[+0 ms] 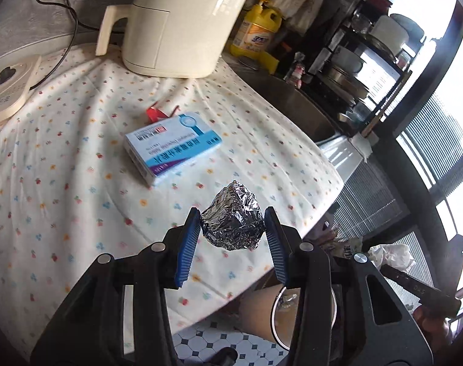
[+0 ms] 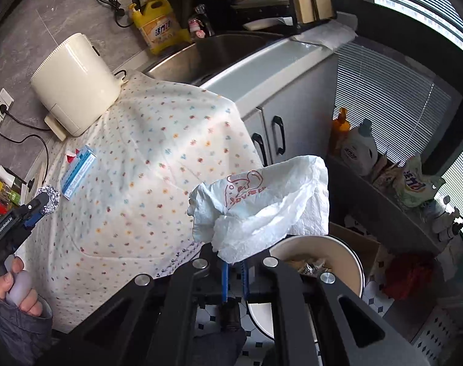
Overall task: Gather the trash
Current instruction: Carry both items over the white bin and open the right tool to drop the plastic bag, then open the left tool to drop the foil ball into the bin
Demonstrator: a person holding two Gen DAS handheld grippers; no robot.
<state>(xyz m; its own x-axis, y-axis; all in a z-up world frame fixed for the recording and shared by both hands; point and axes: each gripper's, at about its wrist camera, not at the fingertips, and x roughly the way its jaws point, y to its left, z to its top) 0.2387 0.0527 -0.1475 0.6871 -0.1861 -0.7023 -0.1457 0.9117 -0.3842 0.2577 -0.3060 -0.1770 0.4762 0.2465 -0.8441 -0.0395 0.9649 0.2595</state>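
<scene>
My left gripper (image 1: pixel 233 224) is shut on a crumpled ball of silver foil (image 1: pixel 231 218), held above the front edge of the flowered tablecloth (image 1: pixel 63 167). The same foil ball (image 2: pixel 49 202) shows at the far left of the right wrist view, in that gripper, whose handle a hand (image 2: pixel 19 288) grips. My right gripper (image 2: pixel 234 267) is shut on a crumpled white tissue (image 2: pixel 262 207) with a red print, held out past the table's corner above a round white bin (image 2: pixel 352 262) that has trash inside. On the cloth lie a blue and white medicine box (image 1: pixel 173 149) and a red scrap (image 1: pixel 155 113).
A cream kettle-like appliance (image 1: pixel 182 21) stands at the back of the cloth, a yellow detergent bottle (image 1: pixel 257 32) and a steel sink (image 2: pixel 207 55) beyond it. A dish rack (image 1: pixel 368 48) is at the right. Bottles and bags (image 2: pixel 384 164) crowd a low shelf beside the bin.
</scene>
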